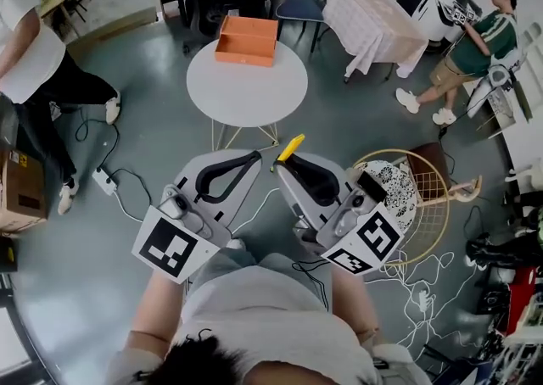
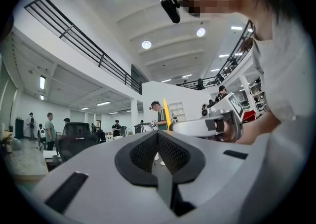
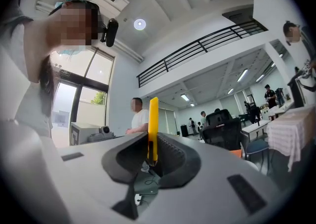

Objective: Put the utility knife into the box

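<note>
My right gripper: ribbed dark jaws clamped on the slim yellow knife
My left gripper: jaws pressed together, nothing between them
Box: orange, rectangular, open-topped, on the round white table

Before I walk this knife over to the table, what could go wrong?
1. The right gripper pinches only the lower end of the utility knife. Most of it sticks out past the fingers, so it could pivot or slip.
2. The box sits at the far edge of the round table, so a reach across might nudge it off.
3. A corded power strip lies on the floor nearby, a possible trip.
</note>
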Demonstrator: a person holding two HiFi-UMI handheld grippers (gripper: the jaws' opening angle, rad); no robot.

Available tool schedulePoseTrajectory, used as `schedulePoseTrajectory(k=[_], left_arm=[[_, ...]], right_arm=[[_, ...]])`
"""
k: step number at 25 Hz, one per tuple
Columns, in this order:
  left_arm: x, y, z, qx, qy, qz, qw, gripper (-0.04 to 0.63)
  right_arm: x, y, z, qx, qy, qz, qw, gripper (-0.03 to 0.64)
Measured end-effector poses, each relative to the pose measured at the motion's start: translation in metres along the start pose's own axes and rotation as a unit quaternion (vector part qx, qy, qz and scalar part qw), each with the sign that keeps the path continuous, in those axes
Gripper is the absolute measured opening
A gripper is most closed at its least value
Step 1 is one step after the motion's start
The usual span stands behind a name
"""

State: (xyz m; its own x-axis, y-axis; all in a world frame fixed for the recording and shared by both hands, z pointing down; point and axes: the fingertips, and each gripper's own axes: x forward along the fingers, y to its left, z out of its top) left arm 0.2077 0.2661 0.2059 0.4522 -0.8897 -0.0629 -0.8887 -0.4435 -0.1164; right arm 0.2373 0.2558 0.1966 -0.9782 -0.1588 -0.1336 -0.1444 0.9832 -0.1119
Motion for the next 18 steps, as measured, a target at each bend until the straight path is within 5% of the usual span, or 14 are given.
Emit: schedulePoseTrajectory(k=[18], left_arm=[[0.007,0.088,-0.024,-0.013,-0.002,0.047,0.9988,0.009]], right_arm=[[0.077,-0.044,-0.018,0.003,0.013,0.028,1.0,0.063]])
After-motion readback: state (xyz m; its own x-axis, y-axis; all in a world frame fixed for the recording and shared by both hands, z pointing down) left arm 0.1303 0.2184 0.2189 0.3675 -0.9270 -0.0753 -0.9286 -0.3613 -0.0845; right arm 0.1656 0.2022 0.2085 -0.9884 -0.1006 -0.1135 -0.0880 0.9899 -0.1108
